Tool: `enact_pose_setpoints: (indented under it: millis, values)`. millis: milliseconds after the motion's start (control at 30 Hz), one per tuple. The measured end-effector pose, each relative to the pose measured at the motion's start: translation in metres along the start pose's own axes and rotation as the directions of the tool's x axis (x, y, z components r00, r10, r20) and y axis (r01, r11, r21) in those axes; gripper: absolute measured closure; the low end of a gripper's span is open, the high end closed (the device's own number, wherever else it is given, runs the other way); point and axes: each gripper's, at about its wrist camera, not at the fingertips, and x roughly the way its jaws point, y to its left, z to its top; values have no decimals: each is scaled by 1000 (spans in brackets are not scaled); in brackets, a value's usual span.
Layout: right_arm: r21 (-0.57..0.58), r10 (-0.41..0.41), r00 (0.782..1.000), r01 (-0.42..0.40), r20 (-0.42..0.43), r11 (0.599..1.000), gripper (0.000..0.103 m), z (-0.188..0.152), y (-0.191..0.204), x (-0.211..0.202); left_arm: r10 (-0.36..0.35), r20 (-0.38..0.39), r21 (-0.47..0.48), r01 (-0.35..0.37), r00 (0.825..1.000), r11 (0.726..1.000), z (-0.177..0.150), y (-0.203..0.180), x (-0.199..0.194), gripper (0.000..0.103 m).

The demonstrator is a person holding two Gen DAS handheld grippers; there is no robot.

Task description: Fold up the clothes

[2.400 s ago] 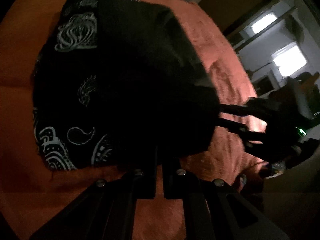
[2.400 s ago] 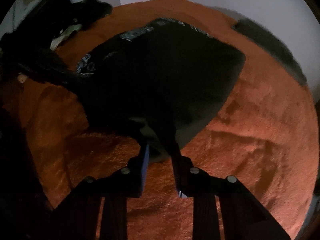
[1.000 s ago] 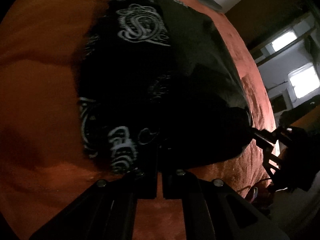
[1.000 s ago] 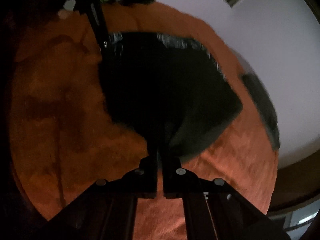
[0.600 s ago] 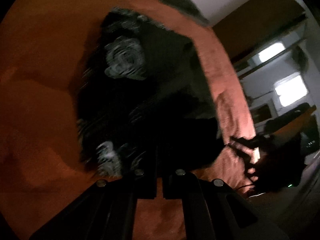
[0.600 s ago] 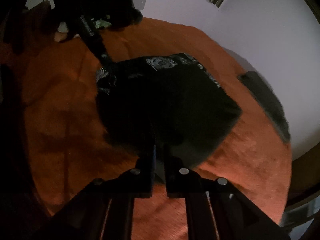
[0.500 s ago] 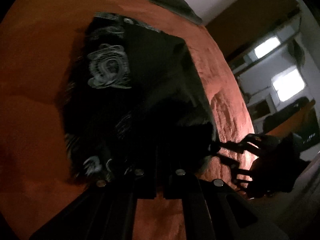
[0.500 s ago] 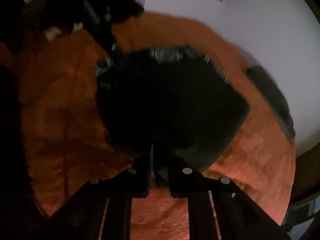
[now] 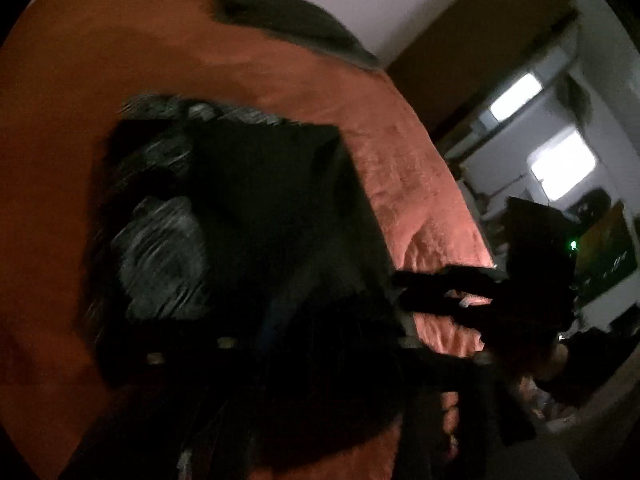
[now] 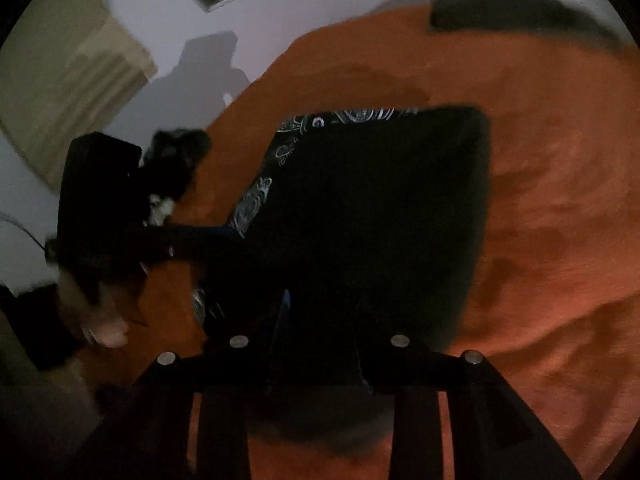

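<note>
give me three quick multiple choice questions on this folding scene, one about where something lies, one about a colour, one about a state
1. Where does the dark cushion lie?
A. at the far edge of the blanket, by the wall
B. on top of the garment
C. between the right gripper's fingers

2. What colour is the blanket under the garment?
A. blue
B. orange
C. white

3. How does the black patterned garment lie?
A. hanging in the air
B. spread out in one single layer
C. folded over itself, a plain dark layer covering most of the pattern

Answers:
1 A: the cushion sits at the blanket's far edge against the pale wall, apart from the garment.
2 B: orange fabric shows all around the garment in both views.
3 C: the white pattern shows only along the garment's uncovered edge, and the garment rests flat on the blanket.
</note>
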Motion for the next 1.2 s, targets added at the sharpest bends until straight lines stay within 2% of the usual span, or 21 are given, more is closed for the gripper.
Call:
enact_pose_setpoints:
  millis: [67, 100, 133, 200, 300, 367, 400, 467, 533, 600, 667, 733, 800, 867, 933, 967, 1033, 1100, 1133, 1167, 1200]
  values:
    - [-52, -81, 995, 78, -57, 996, 76, -13, -3, 15, 107, -38, 16, -106, 994, 994, -2, 18, 11, 65]
    - [-75, -140, 986, 134, -85, 988, 85, -21, -6, 18, 117, -43, -13, -118, 992, 993, -5, 33, 6, 87]
    - [-77, -190, 978, 183, -91, 980, 89, -26, -13, 13, 123, -38, -53, -125, 992, 991, -8, 48, -2, 100]
    - [-71, -280, 955, 274, -93, 959, 91, -37, -27, -2, 153, -20, -115, -155, 988, 981, -13, 75, -23, 100]
    - [-114, -421, 903, 411, -85, 904, 91, -41, -41, -18, 231, 29, -125, -225, 973, 966, -7, 94, -56, 100]
    - [-113, -396, 916, 389, -57, 914, 91, -32, -41, -25, 174, 52, -121, -167, 983, 978, 3, 90, -66, 99]
    - [-109, -360, 932, 355, -32, 929, 91, -24, -38, -27, 129, 53, -100, -123, 990, 987, 12, 81, -68, 99]
    - [-111, -241, 970, 241, 17, 964, 91, 1, -25, -26, 58, 37, -30, -57, 998, 998, 30, 59, -61, 97]
    - [-102, -146, 988, 150, 45, 983, 91, 32, -20, -15, 53, -6, 43, -53, 999, 998, 45, 39, -37, 92]
    - [-101, -122, 992, 124, 29, 987, 91, 60, -23, 11, 100, -65, 68, -96, 993, 993, 57, 44, -5, 91]
    - [-122, -158, 987, 156, -7, 980, 91, 84, -33, 38, 126, -110, 53, -121, 986, 991, 60, 63, 18, 94]
    - [-120, -245, 969, 238, -43, 964, 100, 99, -54, 58, 72, -123, -20, -75, 990, 997, 67, 98, 23, 100]
    - [-52, -244, 968, 240, -66, 969, 103, 109, -76, 59, 14, -102, -106, -25, 995, 994, 73, 119, 18, 100]
    - [17, -210, 974, 212, -89, 977, 103, 116, -85, 52, 22, -74, -149, -33, 997, 988, 76, 123, 4, 100]
    - [24, -170, 985, 171, -39, 985, 99, 116, -75, 30, -14, -3, -164, 13, 1000, 986, 81, 121, -27, 98]
    - [36, -125, 992, 126, -11, 991, 99, 117, -72, 21, -4, 24, -142, 8, 1000, 990, 85, 119, -39, 98]
    - [62, -94, 995, 93, 19, 994, 93, 124, -69, 14, 85, 31, -69, -83, 996, 994, 93, 119, -49, 95]
    - [70, -157, 987, 159, -30, 985, 87, 132, -79, 32, 210, -39, -36, -211, 977, 977, 99, 136, -35, 94]
    - [71, -192, 980, 196, -59, 978, 87, 135, -85, 42, 238, -82, -41, -242, 968, 969, 99, 148, -22, 95]
    - [76, -204, 975, 211, -92, 974, 90, 138, -91, 54, 244, -111, -50, -250, 963, 967, 97, 159, -12, 95]
    - [81, -211, 970, 221, -120, 972, 101, 140, -97, 66, 253, -129, -56, -262, 959, 964, 94, 169, -4, 95]
